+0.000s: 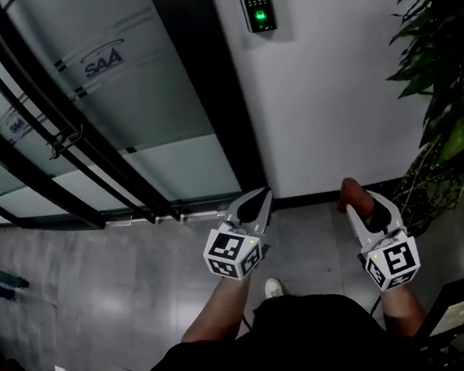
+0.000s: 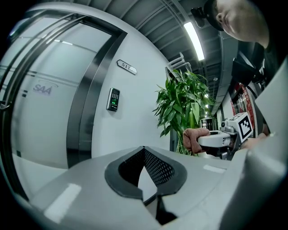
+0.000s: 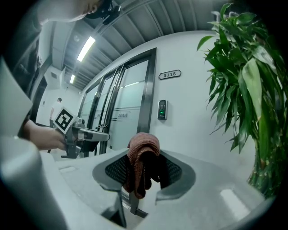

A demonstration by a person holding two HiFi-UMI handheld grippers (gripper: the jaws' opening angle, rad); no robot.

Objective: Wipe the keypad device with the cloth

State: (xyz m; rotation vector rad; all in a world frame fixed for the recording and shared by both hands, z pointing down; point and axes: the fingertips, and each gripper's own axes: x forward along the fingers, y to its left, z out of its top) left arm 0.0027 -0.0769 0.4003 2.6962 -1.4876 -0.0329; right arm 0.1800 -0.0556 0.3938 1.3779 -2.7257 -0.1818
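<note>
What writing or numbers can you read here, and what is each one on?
"SAA": logo on the frosted glass door.
"5113": number plate above the keypad device.
The keypad device's key labels: too small to read.

Keypad (image 1: 255, 2) keys too small to read. Plant (image 1: 445, 67), right of keypad, cut off by frame edge. Door (image 1: 137, 108), left of keypad, cut off top and left. Head view: cloth (image 1: 349, 190) mostly hidden inside right gripper (image 1: 366, 203), only tip shows.
</note>
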